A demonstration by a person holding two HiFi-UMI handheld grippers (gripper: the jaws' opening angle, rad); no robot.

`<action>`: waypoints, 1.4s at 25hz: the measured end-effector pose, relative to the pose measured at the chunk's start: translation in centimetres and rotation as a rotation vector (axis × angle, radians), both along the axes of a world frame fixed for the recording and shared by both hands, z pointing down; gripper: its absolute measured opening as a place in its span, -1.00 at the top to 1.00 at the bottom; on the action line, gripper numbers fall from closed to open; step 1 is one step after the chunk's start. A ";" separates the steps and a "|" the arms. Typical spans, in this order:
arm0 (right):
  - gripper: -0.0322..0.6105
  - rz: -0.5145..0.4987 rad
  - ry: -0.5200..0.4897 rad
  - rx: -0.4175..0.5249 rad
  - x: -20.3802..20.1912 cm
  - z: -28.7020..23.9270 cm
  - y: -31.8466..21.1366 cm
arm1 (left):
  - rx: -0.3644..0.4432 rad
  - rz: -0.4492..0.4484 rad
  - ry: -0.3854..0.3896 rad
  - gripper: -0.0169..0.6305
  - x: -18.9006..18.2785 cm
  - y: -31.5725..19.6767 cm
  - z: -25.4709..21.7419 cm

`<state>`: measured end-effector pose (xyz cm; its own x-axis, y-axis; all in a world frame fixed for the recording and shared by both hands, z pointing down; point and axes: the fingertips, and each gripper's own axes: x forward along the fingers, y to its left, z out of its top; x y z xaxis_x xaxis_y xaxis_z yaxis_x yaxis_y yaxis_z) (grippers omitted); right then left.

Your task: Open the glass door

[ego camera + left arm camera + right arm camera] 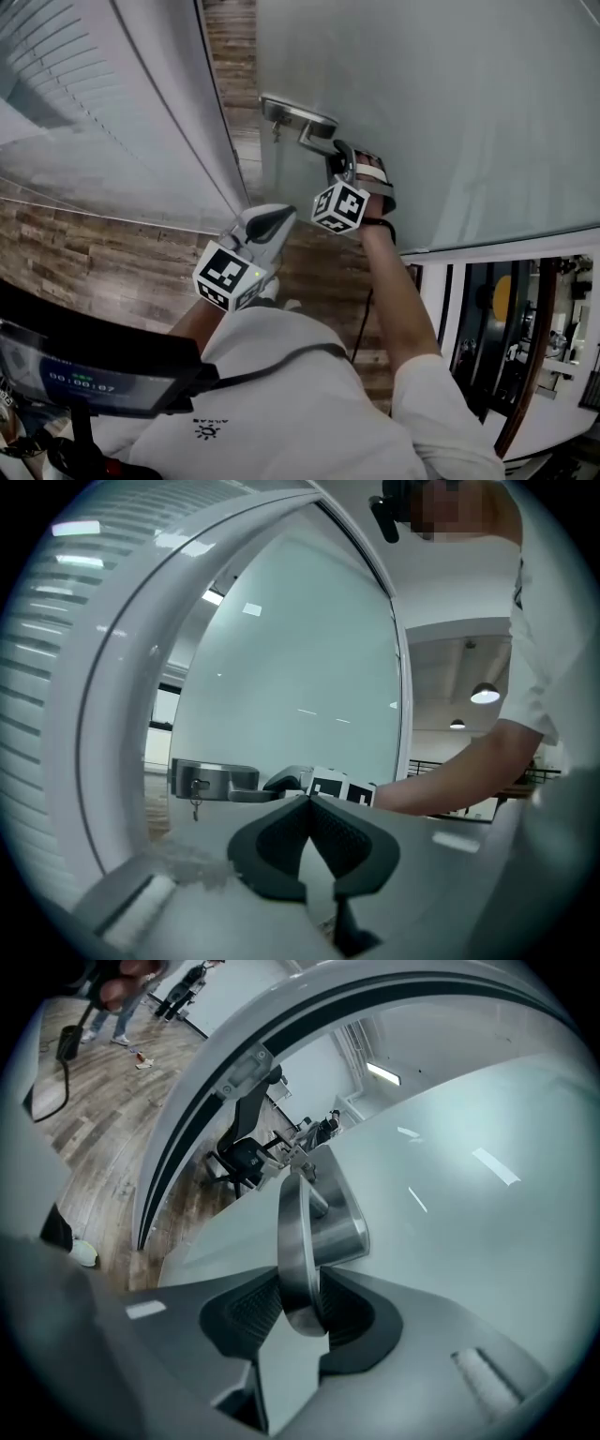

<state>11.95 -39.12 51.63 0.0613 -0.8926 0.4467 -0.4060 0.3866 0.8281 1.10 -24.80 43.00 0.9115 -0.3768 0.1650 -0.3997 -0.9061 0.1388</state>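
Grip: right claw (302, 1309) clamped on lever handle (296, 1232), giving purchase to swing glass door (450, 112); left claw (307, 803) pressed together, empty (held back, likely to stay clear of door's swing).

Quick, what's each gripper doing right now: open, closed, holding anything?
Left gripper: closed, nothing between its jaws.
Right gripper: closed on the door handle.
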 end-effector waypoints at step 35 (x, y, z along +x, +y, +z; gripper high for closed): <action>0.61 -0.096 -0.078 -0.036 -4.2 -2.3 -3.9 | 0.082 -0.225 0.000 0.94 -0.2 -8.6 -3.2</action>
<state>7.70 -42.98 49.28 -0.0599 -0.8762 0.4782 -0.4284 0.4553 0.7805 0.92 -33.44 39.84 0.8032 -0.5824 0.1255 -0.5927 -0.8025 0.0689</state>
